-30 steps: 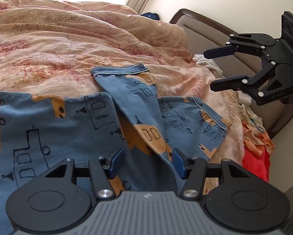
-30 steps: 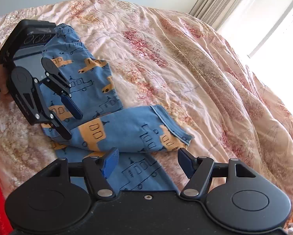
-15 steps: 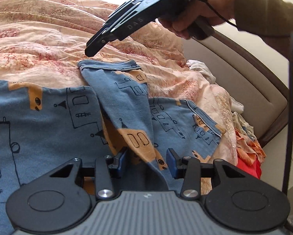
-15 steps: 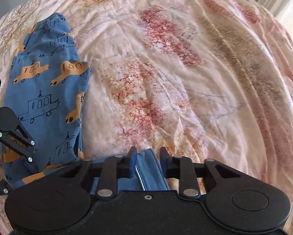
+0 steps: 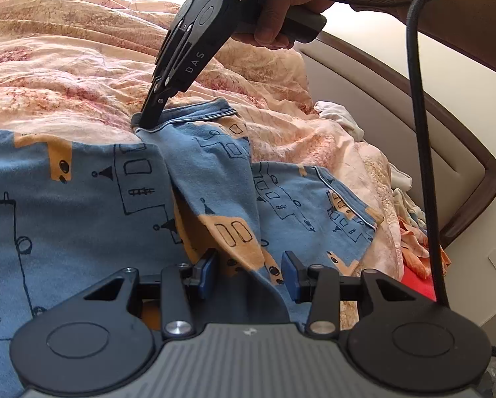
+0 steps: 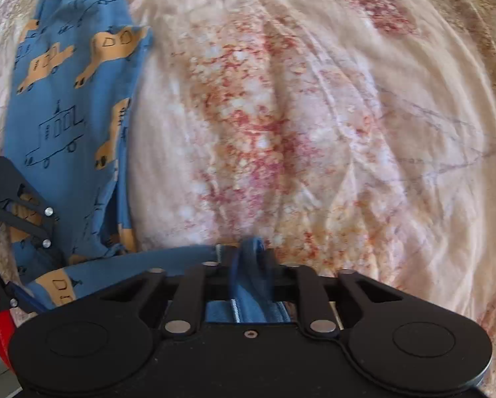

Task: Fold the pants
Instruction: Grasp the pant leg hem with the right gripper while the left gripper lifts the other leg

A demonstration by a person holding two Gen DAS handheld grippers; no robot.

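blue pants [image 5: 82, 199] with orange car print, spread on the bed's floral duvet [image 5: 65, 76]. one leg folded across the other, long axis running from the left tool [image 5: 248, 273] up to the cuff [image 5: 188, 116] at the far end; second cuff [image 5: 347, 205] pointing right toward the headboard [image 5: 463, 152]. left tool released, blue pads either side of a raised fold, not pinching. right tool [image 6: 248, 265] clenched on the cuff hem, fabric bunched between its fingers.

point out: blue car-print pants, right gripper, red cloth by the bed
blue car-print cotton pants [image 5: 82, 219], left wrist view, flat leg panel.
right gripper [image 6: 248, 265], right wrist view, between fingertips.
red cloth [image 5: 417, 280], left wrist view, exposed patch.
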